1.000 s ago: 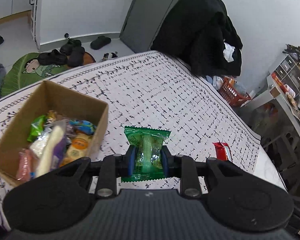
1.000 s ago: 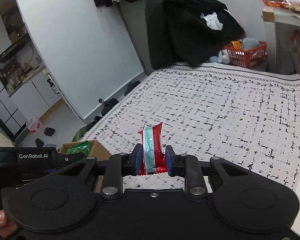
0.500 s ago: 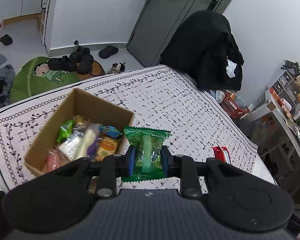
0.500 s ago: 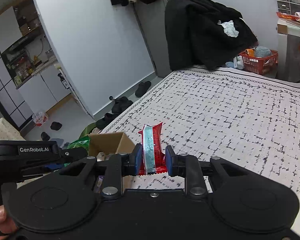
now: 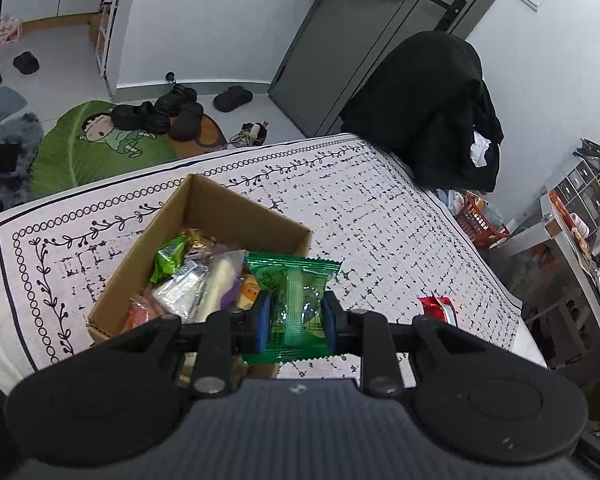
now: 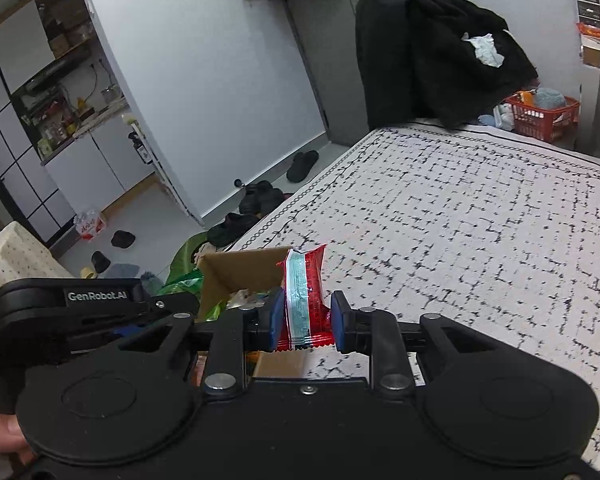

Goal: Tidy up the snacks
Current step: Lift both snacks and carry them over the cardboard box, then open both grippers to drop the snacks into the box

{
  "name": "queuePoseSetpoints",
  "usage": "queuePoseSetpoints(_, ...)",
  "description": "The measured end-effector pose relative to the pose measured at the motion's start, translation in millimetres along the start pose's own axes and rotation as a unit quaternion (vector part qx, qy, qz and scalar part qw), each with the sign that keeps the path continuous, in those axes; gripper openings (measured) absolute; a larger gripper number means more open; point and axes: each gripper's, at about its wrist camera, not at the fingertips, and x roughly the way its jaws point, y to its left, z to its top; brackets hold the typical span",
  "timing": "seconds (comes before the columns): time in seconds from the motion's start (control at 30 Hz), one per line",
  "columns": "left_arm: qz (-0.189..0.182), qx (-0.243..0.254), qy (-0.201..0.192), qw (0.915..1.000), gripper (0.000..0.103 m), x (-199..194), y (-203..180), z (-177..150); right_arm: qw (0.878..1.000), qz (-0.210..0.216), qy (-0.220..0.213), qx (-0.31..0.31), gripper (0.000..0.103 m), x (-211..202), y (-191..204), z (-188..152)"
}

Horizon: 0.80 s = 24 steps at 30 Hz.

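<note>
My left gripper [image 5: 294, 322] is shut on a green snack packet [image 5: 294, 304] and holds it above the near right corner of an open cardboard box [image 5: 236, 210] with several wrapped snacks inside. My right gripper [image 6: 306, 322] is shut on a red snack packet [image 6: 304, 300], held upright above the table next to the same box [image 6: 240, 270]. The red packet also shows at the right of the left wrist view [image 5: 438, 308]. The left gripper's body [image 6: 96, 300] shows at the left of the right wrist view.
The table carries a white cloth with black marks [image 5: 380, 216] [image 6: 480, 216]. A black coat drapes a chair [image 5: 428, 108] at the far end. Shoes and a green mat [image 5: 100, 140] lie on the floor. A red basket [image 6: 540, 114] stands beyond the table.
Both grippers have moved left toward the box with their packets held. The green packet now hangs over the box corner, and the red packet is beside the box.
</note>
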Motion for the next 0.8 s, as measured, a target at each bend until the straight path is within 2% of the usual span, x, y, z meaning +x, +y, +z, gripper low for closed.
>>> queuePoseSetpoints(0.37,0.004,-0.019,0.02,0.9996,0.026,15,30,6,1.0,0.001,0.016,-0.014,0.024,24,26,-4)
queuePoseSetpoints(0.63,-0.008,-0.048,0.029,0.9984,0.027,25,53,14,0.999,-0.004,0.032,-0.029,0.024,42,47,-5)
queuePoseSetpoints(0.7,-0.012,-0.049,0.03,0.9983,0.03,27,58,18,0.999,-0.002,0.034,-0.03,0.024,45,52,-6)
queuePoseSetpoints(0.8,-0.01,-0.051,0.029,0.9982,0.031,26,63,24,0.999,0.003,0.037,-0.029,0.024,51,58,-8)
